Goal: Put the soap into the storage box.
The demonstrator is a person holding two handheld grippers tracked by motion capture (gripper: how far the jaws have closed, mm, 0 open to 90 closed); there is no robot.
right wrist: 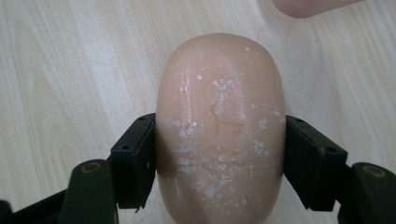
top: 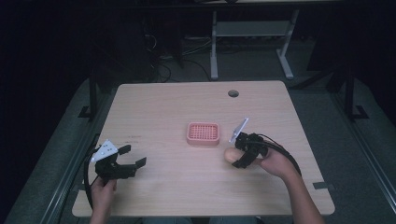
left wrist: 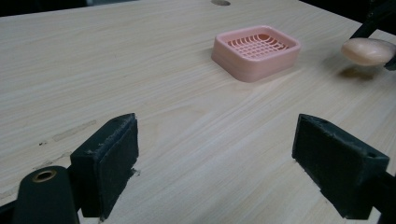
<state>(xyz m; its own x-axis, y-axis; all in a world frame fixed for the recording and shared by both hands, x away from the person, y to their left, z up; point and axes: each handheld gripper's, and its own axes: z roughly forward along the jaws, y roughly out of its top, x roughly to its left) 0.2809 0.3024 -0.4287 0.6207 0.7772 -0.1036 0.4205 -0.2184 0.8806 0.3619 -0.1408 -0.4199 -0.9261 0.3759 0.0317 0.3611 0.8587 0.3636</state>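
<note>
Peach-coloured soap bar, oval and flecked with white, pinched at both flanks by the right gripper jaws, raised just above the pale wooden tabletop. Pink slatted soap dish near, just off those jaws toward the table's middle, apart from the bar. Left gripper low over bare wood, jaws spread wide with nothing between, dish well ahead of them, soap beyond to their right.
</note>
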